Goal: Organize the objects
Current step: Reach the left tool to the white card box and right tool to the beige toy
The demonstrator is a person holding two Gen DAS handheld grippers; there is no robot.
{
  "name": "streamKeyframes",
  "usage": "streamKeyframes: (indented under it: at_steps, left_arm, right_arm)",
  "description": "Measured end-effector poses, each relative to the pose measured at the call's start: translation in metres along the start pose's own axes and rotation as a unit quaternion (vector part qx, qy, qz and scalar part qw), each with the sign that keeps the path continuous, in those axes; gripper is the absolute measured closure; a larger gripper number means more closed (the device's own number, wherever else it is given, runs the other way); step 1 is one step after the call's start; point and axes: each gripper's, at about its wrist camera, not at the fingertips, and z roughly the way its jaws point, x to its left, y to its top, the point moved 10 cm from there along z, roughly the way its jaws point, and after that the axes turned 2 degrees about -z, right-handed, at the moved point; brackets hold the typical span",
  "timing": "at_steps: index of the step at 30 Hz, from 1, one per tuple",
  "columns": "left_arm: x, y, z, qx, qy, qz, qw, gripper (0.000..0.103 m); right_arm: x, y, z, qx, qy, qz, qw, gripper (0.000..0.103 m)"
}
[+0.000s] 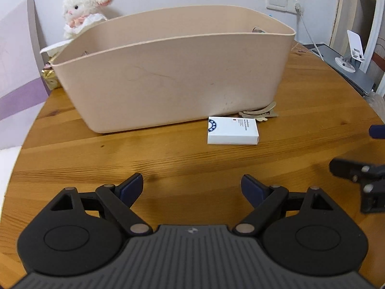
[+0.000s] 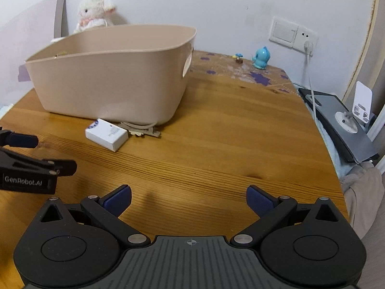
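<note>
A beige plastic bin (image 1: 173, 77) stands on the round wooden table (image 1: 168, 159); it also shows in the right wrist view (image 2: 108, 77). A small white box (image 1: 233, 130) lies flat just in front of the bin's right end, also seen from the right (image 2: 107, 134). A tan hair clip (image 1: 261, 112) lies behind the box against the bin, and shows in the right wrist view (image 2: 142, 130). My left gripper (image 1: 192, 184) is open and empty, low over the table, short of the box. My right gripper (image 2: 189, 196) is open and empty, to the right of the left one.
A white plush lamb (image 1: 84, 9) sits behind the bin. A blue toy figure (image 2: 261, 58) and a tiny mushroom figure (image 2: 238, 57) stand at the back by the wall socket (image 2: 292, 33). A grey laptop (image 2: 341, 130) with a white stand lies beyond the table's right edge.
</note>
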Motion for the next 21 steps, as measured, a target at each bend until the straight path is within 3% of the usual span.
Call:
streamKeyframes:
  at_steps: [5,11,21]
  left_arm:
    - [-0.009,0.006,0.023,0.015,-0.025,-0.024,0.9993,0.013]
    - [-0.022,0.022,0.037,0.002,-0.039,-0.021,0.999,0.011]
    - [-0.019,0.034,0.055,-0.018,-0.019,-0.02,0.9995,0.002]
  right_arm:
    - [-0.005,0.001,0.018,0.011,-0.002,0.0,1.0,0.0]
    - [-0.007,0.004,0.036,0.015,0.003,0.002,1.0,0.0]
    - [0.008,0.02,0.052,0.0,0.025,-0.002,1.0,0.0]
